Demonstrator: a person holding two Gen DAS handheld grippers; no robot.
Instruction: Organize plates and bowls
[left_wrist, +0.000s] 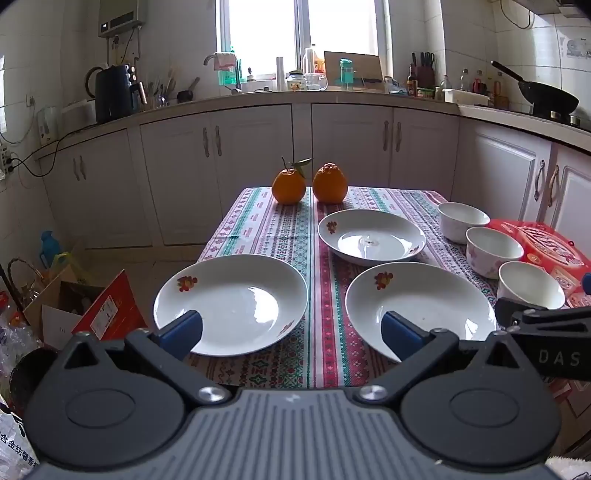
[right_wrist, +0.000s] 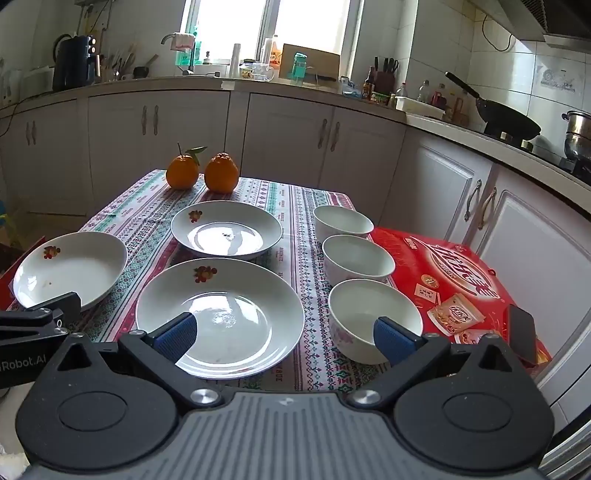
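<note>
Three white plates with flower prints lie on the patterned tablecloth: a near-left plate (left_wrist: 236, 299) (right_wrist: 74, 269), a near-middle plate (left_wrist: 424, 306) (right_wrist: 229, 314) and a far plate (left_wrist: 373, 236) (right_wrist: 227, 229). Three white bowls stand in a row at the right: far (left_wrist: 461, 219) (right_wrist: 341, 221), middle (left_wrist: 493, 249) (right_wrist: 356, 258), near (left_wrist: 530, 284) (right_wrist: 373, 314). My left gripper (left_wrist: 291, 332) is open and empty, above the table's near edge between the two near plates. My right gripper (right_wrist: 284, 336) is open and empty, between the near-middle plate and the near bowl.
Two oranges (left_wrist: 308, 182) (right_wrist: 201, 171) sit at the table's far edge. A red snack box (right_wrist: 454, 280) (left_wrist: 543, 251) lies right of the bowls, with a dark phone (right_wrist: 522, 338) on it. Cardboard boxes (left_wrist: 88, 306) stand on the floor at the left. Kitchen cabinets (right_wrist: 288, 144) stand behind.
</note>
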